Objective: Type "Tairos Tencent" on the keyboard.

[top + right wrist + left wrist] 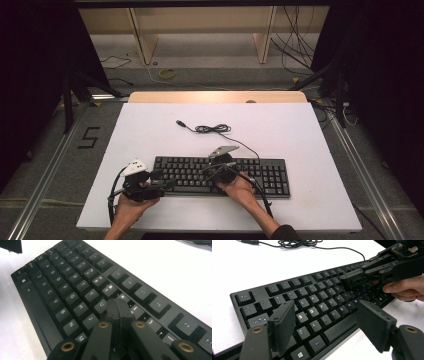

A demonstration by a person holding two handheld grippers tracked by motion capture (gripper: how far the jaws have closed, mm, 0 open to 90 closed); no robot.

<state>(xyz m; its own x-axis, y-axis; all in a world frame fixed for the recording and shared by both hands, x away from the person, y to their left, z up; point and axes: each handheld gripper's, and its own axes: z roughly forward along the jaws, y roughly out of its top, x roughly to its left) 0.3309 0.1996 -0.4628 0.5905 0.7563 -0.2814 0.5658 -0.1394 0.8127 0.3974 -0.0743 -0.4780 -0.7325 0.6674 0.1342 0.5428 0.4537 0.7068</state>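
A black keyboard [270,177] lies along the front of the white table top [150,130]. Its cable [212,129] coils behind it and ends in a loose USB plug [180,122]. My left gripper [167,183] hovers at the keyboard's left front corner. In the left gripper view it [325,315] stands open, with the letter keys [312,302] showing between the pads and nothing held. My right gripper [206,171] reaches over the middle of the keyboard. It [118,306] is shut, with its tips down among the keys right of U and J [70,285]. I cannot tell whether they press a key.
A wooden strip [217,96] borders the table's far side. Bare white surface lies left, right and behind the keyboard. On the floor beyond are loose wires [295,45] and stand legs [75,90], with metal rails [45,175] along both sides.
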